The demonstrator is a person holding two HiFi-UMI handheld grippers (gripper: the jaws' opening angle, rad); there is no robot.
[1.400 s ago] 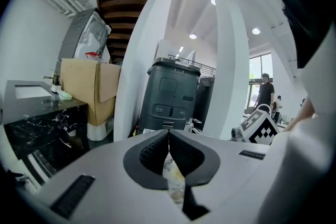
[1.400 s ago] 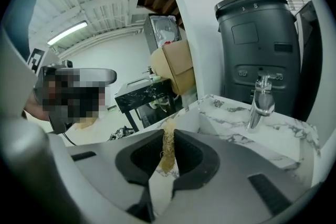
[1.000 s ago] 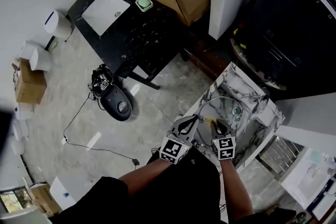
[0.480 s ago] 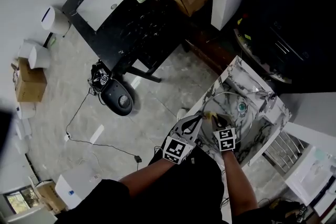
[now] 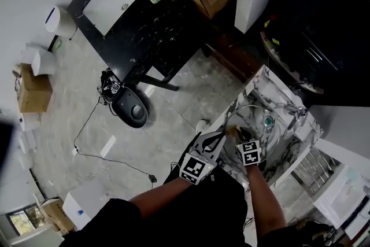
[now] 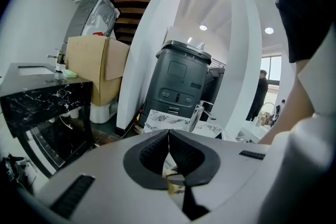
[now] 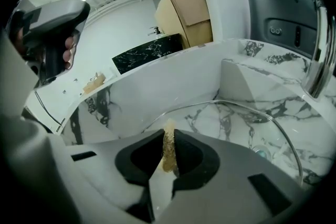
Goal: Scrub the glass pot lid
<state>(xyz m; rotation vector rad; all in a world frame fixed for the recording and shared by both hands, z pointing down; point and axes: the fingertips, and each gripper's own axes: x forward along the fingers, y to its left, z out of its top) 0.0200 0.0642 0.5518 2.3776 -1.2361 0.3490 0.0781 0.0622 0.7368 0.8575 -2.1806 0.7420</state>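
Grips a thin yellow sponge (image 7: 168, 131) edge-on in the right gripper (image 7: 168, 145), jaws pressed against both its faces, just above the glass pot lid (image 7: 231, 128) resting in the marble sink (image 7: 173, 81) ahead and below. Holds the left gripper (image 6: 169, 139) close alongside on the left, jaws together on nothing, by the sink's near edge. Farther off to the right, a chrome faucet (image 7: 320, 60).

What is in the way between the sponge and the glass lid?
Nothing visible. The right gripper pinches the sponge, and the glass lid lies right ahead of it in the sink, with no other thing between.
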